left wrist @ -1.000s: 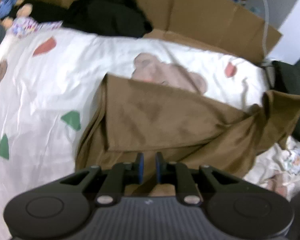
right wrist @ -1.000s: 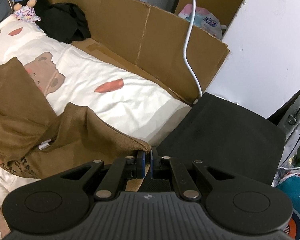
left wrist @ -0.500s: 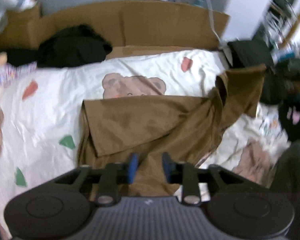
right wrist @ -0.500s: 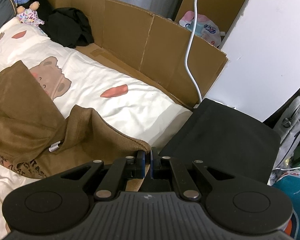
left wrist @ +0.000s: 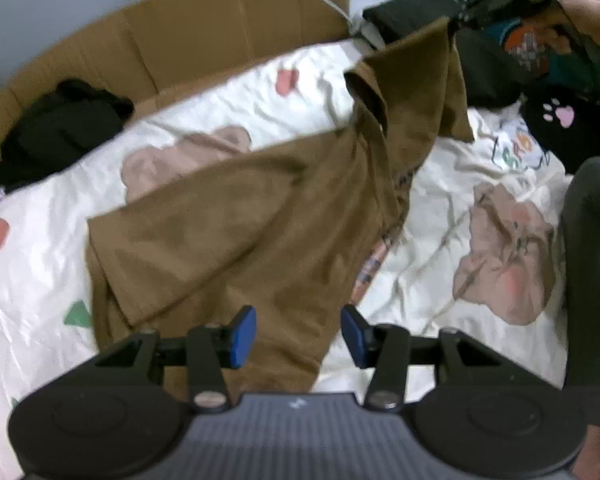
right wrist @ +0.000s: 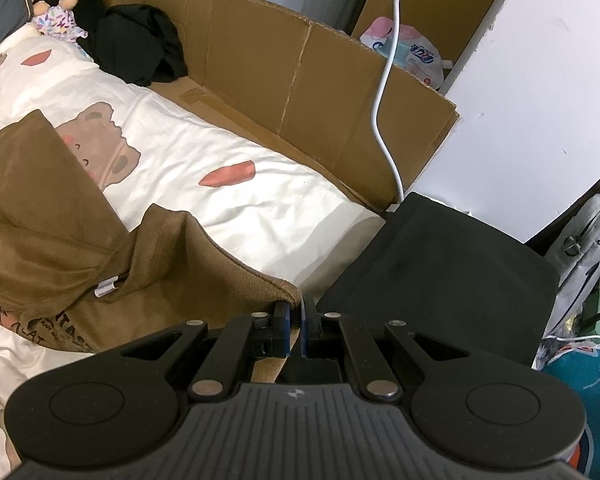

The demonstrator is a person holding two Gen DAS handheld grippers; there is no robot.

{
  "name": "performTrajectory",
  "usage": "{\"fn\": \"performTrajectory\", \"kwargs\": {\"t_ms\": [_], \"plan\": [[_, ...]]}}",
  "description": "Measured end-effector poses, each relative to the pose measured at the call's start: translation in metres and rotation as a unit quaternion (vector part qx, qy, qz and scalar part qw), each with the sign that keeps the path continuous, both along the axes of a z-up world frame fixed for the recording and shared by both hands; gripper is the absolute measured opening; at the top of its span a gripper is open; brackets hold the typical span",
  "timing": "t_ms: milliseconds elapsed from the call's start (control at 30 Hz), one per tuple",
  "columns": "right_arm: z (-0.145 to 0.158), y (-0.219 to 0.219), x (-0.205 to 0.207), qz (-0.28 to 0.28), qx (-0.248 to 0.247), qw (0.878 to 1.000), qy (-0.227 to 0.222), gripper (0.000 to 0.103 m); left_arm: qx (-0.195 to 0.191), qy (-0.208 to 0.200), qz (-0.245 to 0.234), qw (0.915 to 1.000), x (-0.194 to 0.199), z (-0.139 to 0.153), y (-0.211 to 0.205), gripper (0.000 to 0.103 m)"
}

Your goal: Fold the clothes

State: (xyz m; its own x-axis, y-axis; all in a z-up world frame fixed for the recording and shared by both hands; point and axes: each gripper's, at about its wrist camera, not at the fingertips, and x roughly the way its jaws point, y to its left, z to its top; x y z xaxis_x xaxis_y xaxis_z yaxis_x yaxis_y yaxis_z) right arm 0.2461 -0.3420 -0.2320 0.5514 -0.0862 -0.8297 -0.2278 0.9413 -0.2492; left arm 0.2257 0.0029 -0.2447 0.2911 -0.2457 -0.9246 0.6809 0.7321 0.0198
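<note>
Since a second ago the left gripper [left wrist: 298, 336] has let go of the brown shirt [left wrist: 236, 224], its fingers now apart above the cloth on the bear-print sheet [left wrist: 40, 200]. Right gripper [right wrist: 295, 330] stays clamped on the shirt's edge.

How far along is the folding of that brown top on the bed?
Early. One flap of the brown top already lies folded over on the bedsheet. The right gripper pinches a raised corner; the left gripper is open, holding nothing. The far side is still bunched and needs folding in.
</note>
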Motion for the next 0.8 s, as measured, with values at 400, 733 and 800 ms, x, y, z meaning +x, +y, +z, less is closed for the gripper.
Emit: {"fn": "performTrajectory", "kwargs": {"t_ms": [400, 733, 800], "plan": [[-0.006, 0.002, 0.007, 0.005, -0.011, 1.0, 0.008, 0.005, -0.007, -0.005, -0.031, 0.9995, -0.009, -0.045, -0.008, 0.036], [-0.01, 0.012, 0.013, 0.011, -0.028, 0.999, 0.018, 0.005, 0.044, -0.038, -0.082, 0.9949, -0.019, -0.076, -0.014, 0.035], [-0.009, 0.012, 0.014, 0.011, -0.029, 0.999, 0.018, 0.005, 0.054, -0.042, -0.086, 0.994, -0.018, -0.08, -0.013, 0.034]]}}
